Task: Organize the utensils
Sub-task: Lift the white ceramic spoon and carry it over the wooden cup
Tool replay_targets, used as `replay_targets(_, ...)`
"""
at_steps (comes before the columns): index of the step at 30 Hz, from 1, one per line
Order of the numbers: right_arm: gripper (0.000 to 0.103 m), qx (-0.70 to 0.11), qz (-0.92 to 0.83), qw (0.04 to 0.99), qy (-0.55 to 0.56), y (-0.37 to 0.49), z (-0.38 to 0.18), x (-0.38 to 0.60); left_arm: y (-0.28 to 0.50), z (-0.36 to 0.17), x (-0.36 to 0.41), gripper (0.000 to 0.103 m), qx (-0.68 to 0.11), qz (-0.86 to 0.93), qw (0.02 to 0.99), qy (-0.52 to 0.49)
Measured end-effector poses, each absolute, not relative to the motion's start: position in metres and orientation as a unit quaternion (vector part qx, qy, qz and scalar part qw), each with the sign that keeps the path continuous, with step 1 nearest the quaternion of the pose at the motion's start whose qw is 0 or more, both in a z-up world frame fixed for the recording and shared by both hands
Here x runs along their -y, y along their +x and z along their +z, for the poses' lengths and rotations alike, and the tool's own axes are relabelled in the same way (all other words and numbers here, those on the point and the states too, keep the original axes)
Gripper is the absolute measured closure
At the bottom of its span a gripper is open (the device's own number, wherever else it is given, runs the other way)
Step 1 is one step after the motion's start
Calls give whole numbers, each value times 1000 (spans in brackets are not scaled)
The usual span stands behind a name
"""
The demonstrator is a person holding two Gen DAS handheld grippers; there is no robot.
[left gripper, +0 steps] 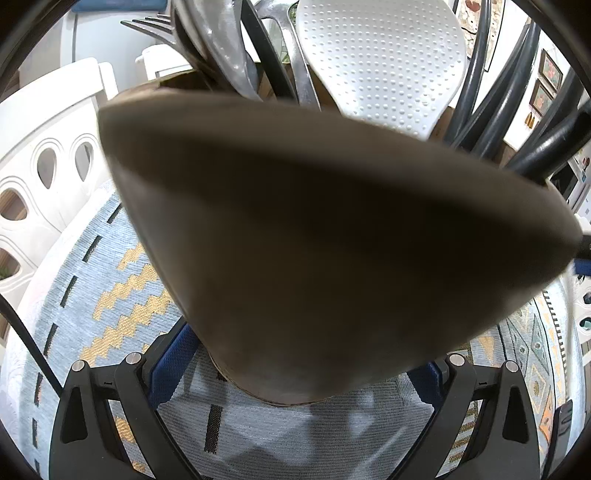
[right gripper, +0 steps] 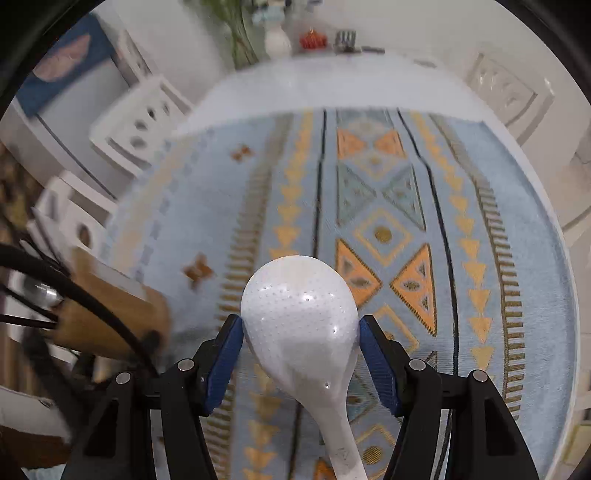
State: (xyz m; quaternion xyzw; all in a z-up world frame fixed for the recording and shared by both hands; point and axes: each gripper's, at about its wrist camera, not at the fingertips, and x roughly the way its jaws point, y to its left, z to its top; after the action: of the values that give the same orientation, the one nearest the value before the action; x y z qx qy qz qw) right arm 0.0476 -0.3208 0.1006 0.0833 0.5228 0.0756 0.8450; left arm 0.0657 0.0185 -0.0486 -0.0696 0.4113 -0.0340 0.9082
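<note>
Left gripper (left gripper: 295,373): jaws clamped on the brown holder (left gripper: 314,236), which fills the left wrist view. Inside it stand a white dotted rice paddle (left gripper: 380,55), a grey ladle (left gripper: 225,40), a fork (left gripper: 147,26) and black handles (left gripper: 491,96).

Right gripper (right gripper: 301,354): jaws grip a white spoon (right gripper: 301,317) by its bowl edges, above the patterned cloth (right gripper: 388,184) on the table (right gripper: 295,85). The holder sits at far left in this blurred view.
</note>
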Motion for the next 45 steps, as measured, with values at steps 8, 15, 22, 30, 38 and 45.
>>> replay_targets(8, 40, -452, 94, 878, 125, 21, 155, 310, 65, -49, -18, 3, -411, -34, 908, -69)
replay_targets(15, 40, -371, 144, 904, 157, 19, 215, 278, 65, -48, -17, 3, -411, -34, 908, -69)
replay_targets(22, 40, -275, 204, 919, 198, 19, 265, 237, 65, -48, -17, 3, -411, -34, 908, -69)
replay_targets(30, 40, -219, 238, 915, 241, 34, 277, 207, 65, -48, -18, 3, -411, -34, 908, -69)
replay_targets(38, 40, -227, 224, 914, 250, 42, 262, 185, 64, -48, -20, 3, -410, -35, 908, -72)
replay_targets(45, 40, -197, 229, 922, 242, 44, 289, 182, 64, -47, -23, 3, -411, -35, 908, -72)
